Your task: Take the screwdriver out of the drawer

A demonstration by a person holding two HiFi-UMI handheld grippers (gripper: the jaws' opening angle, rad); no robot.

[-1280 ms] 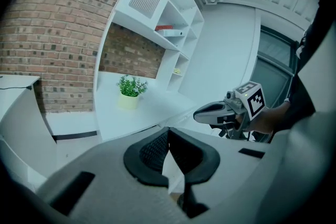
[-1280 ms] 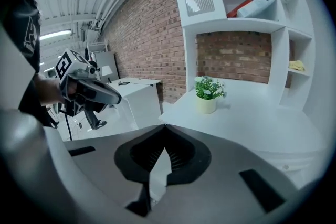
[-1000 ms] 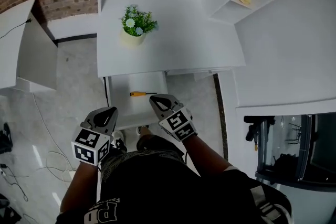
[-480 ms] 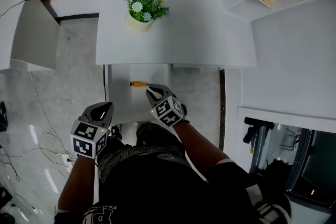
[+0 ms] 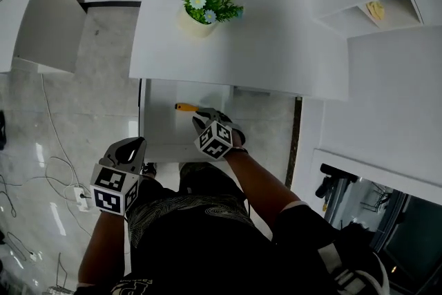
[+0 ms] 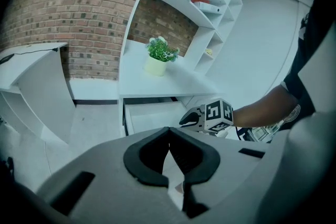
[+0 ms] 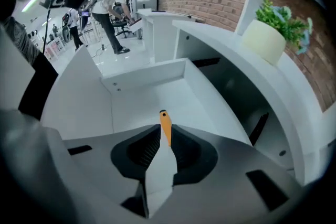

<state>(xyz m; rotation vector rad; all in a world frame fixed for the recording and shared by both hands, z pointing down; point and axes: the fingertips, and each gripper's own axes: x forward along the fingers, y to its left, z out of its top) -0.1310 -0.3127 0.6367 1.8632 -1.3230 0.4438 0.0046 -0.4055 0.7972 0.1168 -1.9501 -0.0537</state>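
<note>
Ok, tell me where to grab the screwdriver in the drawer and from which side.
Take the screwdriver by its orange handle, its thickest part. It lies flat in the open drawer, so come from above and the front, the right gripper straddling it.

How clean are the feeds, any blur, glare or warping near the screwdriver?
Head view: sharp, evenly lit, no glare on the screwdriver in the drawer. Right gripper view: strong fisheye bending, dark corners, screwdriver crisp. Left gripper view: same warping, dimmer, bluish.
</note>
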